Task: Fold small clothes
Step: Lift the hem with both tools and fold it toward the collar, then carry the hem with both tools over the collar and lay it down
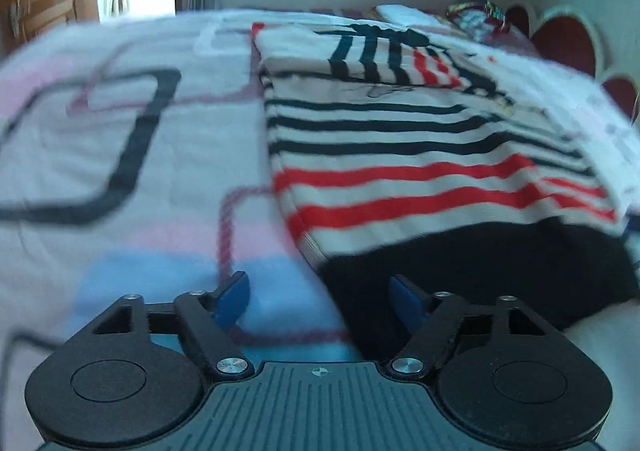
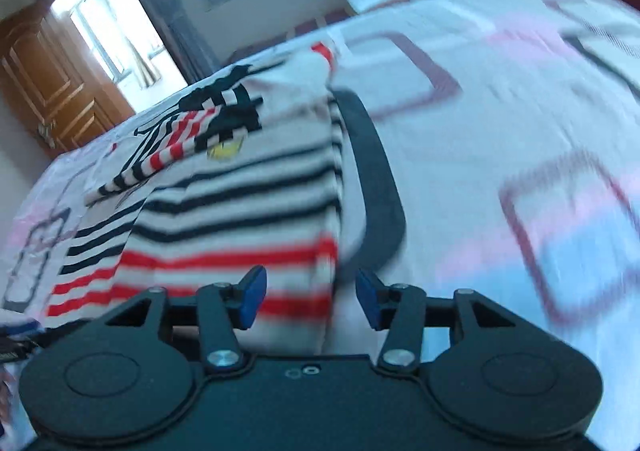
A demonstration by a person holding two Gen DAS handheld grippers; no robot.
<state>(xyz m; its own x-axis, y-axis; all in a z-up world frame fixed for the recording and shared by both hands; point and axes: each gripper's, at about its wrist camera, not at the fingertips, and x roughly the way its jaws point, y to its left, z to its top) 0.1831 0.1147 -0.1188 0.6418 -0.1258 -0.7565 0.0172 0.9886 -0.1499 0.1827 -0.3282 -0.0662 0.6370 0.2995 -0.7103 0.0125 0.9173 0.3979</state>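
On patterned bedspread, folded striped sweater (sleeves tucked), both jaws empty

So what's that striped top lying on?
The striped top lies on a bedspread patterned with pink, blue and dark squares. At its near end a black fabric shows, apparently underneath. What else the top covers cannot be seen.

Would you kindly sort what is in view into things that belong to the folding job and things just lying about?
Job:
- striped garment
- left gripper
- right gripper

Lying about:
- patterned bedspread
- colourful packet by the headboard
- wooden door
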